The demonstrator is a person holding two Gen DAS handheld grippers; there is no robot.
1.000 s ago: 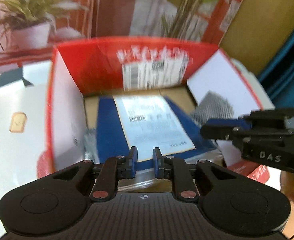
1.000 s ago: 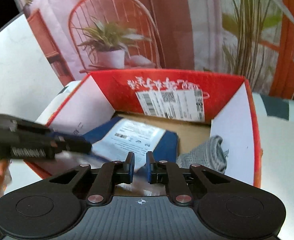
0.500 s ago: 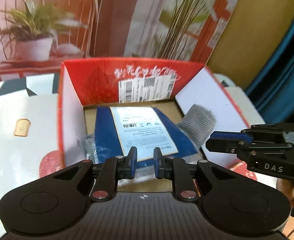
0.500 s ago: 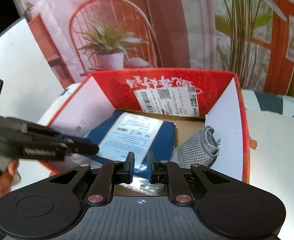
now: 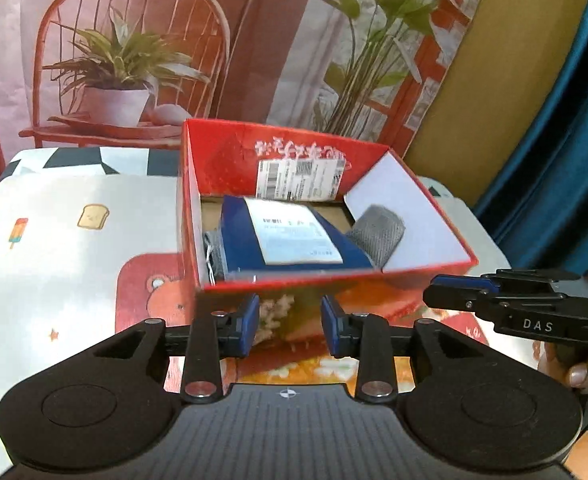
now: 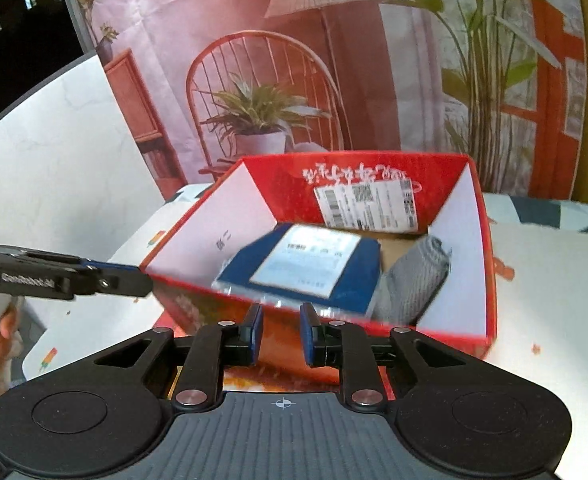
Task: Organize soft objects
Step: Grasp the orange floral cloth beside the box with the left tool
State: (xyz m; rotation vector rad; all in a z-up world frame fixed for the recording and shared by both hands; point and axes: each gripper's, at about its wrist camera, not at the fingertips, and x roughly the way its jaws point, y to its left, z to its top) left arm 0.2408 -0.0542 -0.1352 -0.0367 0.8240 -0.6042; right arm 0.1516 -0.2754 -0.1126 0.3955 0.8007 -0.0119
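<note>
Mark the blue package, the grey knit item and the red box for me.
blue package (image 5: 238, 248), left wrist view, bare blue cover left of its white label
grey knit item (image 6: 410, 288), right wrist view, middle of the knit
red box (image 5: 222, 152), left wrist view, inside of far wall
</note>
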